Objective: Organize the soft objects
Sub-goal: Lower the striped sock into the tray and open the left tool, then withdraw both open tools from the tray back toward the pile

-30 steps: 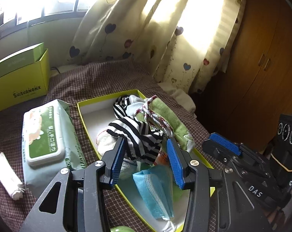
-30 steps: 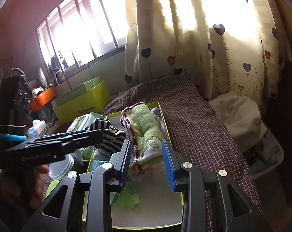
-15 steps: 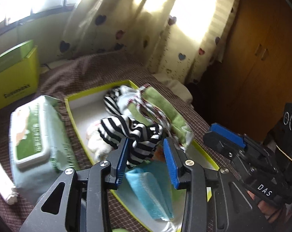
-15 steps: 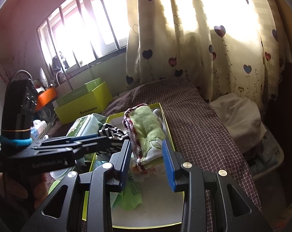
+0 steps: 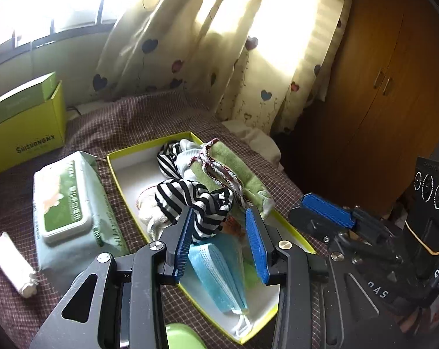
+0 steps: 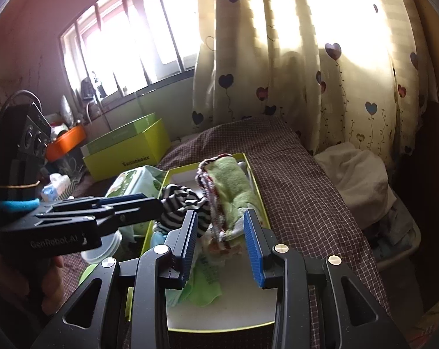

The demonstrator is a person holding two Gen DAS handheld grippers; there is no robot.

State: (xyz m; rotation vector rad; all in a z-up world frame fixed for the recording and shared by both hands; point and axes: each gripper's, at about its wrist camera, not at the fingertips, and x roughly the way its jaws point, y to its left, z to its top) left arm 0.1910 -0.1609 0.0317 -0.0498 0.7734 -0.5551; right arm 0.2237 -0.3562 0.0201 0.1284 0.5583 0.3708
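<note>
A shallow yellow-rimmed box on the checked bedspread holds a black-and-white striped cloth, a rolled green towel, a white sock and blue face masks. My left gripper is shut on the bunched striped cloth over the box's middle. In the right wrist view, the left gripper comes in from the left and meets the striped cloth. My right gripper is open. It stops just short of the near end of the green towel, and nothing is pressed between its pads.
A wipes pack lies left of the box, with a white roll beyond it. A green-yellow carton stands at the back left. The heart-print curtain and a wooden wardrobe close off the far side. A green sheet lies in the box's near end.
The left jaws have narrowed onto the striped cloth, bunching it between the pads, and the left view has shifted slightly. The right gripper has kept still.
</note>
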